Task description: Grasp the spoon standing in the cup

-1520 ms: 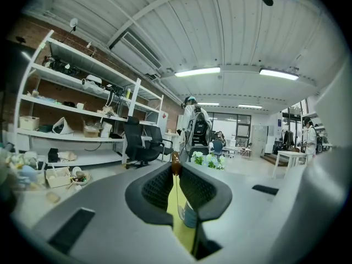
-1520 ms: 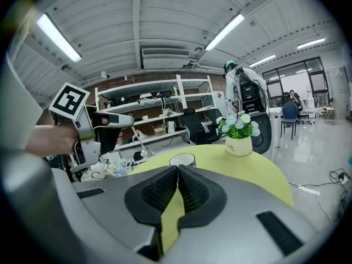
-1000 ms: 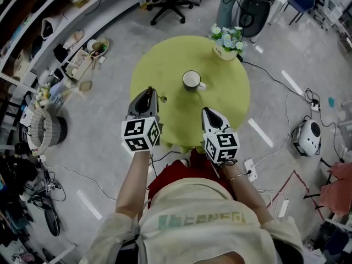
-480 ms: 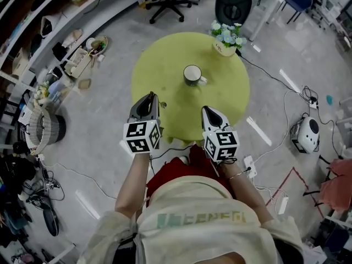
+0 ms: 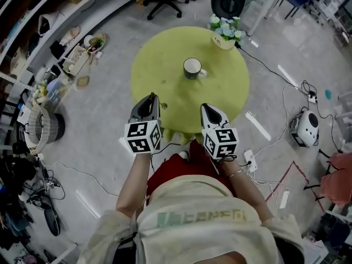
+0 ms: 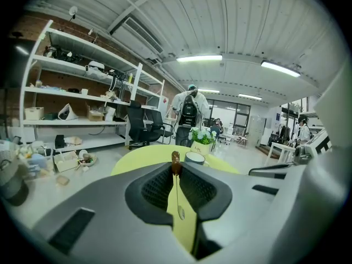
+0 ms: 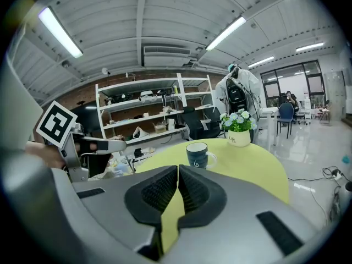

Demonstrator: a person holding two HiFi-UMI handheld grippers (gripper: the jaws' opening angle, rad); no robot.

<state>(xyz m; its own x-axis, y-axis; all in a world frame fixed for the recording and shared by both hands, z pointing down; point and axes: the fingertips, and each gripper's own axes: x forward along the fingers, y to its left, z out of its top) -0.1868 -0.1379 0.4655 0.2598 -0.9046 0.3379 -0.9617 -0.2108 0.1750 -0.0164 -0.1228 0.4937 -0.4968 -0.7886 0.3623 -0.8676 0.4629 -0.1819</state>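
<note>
Spoon (image 6: 175,159) stands pinched between the left gripper's (image 6: 176,169) jaws; right gripper (image 7: 177,168) jaws pressed together, empty; cup (image 5: 192,67) sits well apart on the yellow table (image 5: 159,65).

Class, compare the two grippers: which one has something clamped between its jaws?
The left gripper: a thin spoon with a brown tip stands pinched between its jaws. The right gripper has its jaws shut together on nothing.
</note>
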